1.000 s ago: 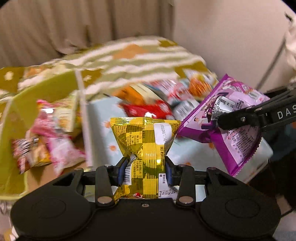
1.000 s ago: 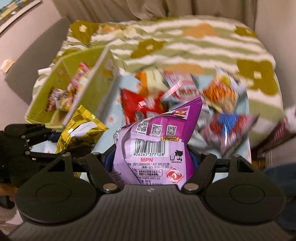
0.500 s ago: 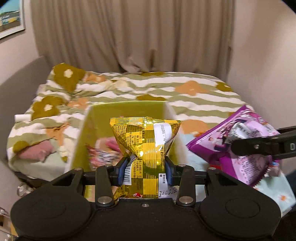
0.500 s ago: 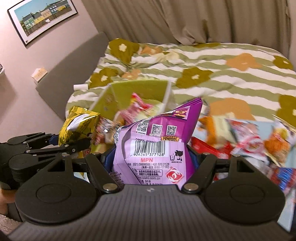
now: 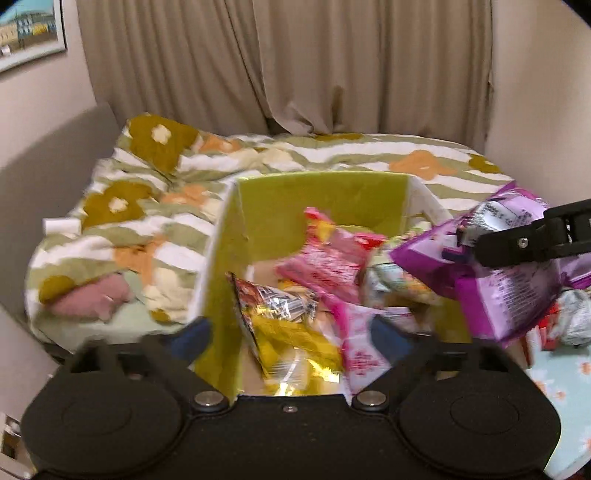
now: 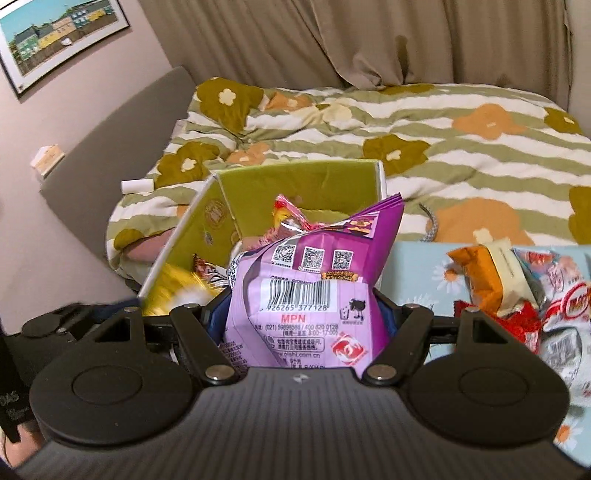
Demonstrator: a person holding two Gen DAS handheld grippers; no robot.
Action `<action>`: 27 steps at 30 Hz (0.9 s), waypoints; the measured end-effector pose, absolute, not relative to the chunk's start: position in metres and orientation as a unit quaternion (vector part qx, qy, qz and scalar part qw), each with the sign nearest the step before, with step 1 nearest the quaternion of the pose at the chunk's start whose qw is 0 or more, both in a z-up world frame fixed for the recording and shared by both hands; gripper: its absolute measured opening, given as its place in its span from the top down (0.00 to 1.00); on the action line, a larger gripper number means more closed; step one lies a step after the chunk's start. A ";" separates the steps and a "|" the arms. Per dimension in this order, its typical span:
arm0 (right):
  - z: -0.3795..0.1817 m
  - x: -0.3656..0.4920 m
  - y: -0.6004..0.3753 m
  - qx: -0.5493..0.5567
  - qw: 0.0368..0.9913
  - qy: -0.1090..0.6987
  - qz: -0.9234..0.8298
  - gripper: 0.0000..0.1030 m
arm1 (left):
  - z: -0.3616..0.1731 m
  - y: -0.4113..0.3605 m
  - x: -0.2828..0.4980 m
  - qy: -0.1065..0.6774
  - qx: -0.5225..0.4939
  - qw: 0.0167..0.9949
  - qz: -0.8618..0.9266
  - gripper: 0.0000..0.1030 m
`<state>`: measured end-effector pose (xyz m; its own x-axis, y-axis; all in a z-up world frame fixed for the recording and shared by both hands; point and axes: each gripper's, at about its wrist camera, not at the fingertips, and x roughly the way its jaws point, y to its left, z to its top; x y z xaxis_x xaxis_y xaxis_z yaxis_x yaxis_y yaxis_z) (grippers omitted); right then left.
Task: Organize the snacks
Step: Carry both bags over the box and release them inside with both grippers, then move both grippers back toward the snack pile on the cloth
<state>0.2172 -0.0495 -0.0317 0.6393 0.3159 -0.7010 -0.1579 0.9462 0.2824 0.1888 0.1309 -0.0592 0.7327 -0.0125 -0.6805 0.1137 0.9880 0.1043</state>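
At the far left of the left wrist view a framed picture (image 5: 29, 33) hangs in the upper corner, and below it a green striped floral quilt (image 5: 122, 221) covers the bed. In the centre stands an open green box (image 5: 321, 199) holding several snack packets. The left gripper (image 5: 291, 334) fills the bottom of the frame; its jaws have just been opening and now stand wide apart over the box, gripping nothing. Between and below them lies a blurred yellow snack packet (image 5: 291, 332), beside a pink packet (image 5: 328, 258); whether it has settled cannot be told. At the right edge of that view the right gripper (image 6: 299, 314) reaches in, its jaws clamped on a purple snack bag (image 6: 306, 295) held above the box's near right rim. In the right wrist view, further right still, a heap of loose snacks (image 6: 517, 295) waits on a pale blue daisy cloth (image 6: 417, 277). To finish this step well, the purple bag should probably be carried fully over the box's open middle before the jaws part, so it clears the rim.
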 end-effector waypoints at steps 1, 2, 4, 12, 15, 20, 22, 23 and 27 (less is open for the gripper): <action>-0.034 0.217 -0.050 0.101 0.900 0.405 0.128 0.13 | -0.058 0.135 0.187 0.359 0.065 0.930 -0.044 0.00; -0.035 0.218 -0.050 0.106 0.899 0.406 0.126 0.13 | -0.056 0.138 0.184 0.357 0.059 0.931 -0.051 0.00; -0.037 0.216 -0.050 0.110 0.899 0.405 0.124 0.13 | -0.055 0.145 0.182 0.361 0.052 0.930 -0.051 0.00; -0.036 0.206 -0.033 0.113 0.905 0.389 0.127 0.13 | -0.043 0.168 0.172 0.359 0.025 0.931 -0.055 0.00; -0.039 0.209 -0.023 0.110 0.906 0.387 0.132 0.12 | -0.039 0.168 0.173 0.353 0.034 0.934 -0.053 0.00; -0.053 0.215 -0.011 0.111 0.902 0.398 0.126 0.00 | -0.039 0.174 0.177 0.352 0.027 0.934 -0.057 0.00; -0.059 0.212 -0.010 0.111 0.903 0.397 0.122 0.00 | -0.041 0.176 0.177 0.354 0.028 0.933 -0.058 0.00; -0.062 0.209 -0.009 0.109 0.904 0.395 0.121 0.00 | -0.043 0.176 0.177 0.356 0.029 0.932 -0.059 0.00; -0.069 0.199 -0.011 0.094 0.911 0.387 0.107 0.00 | -0.050 0.178 0.177 0.364 0.031 0.929 -0.064 0.00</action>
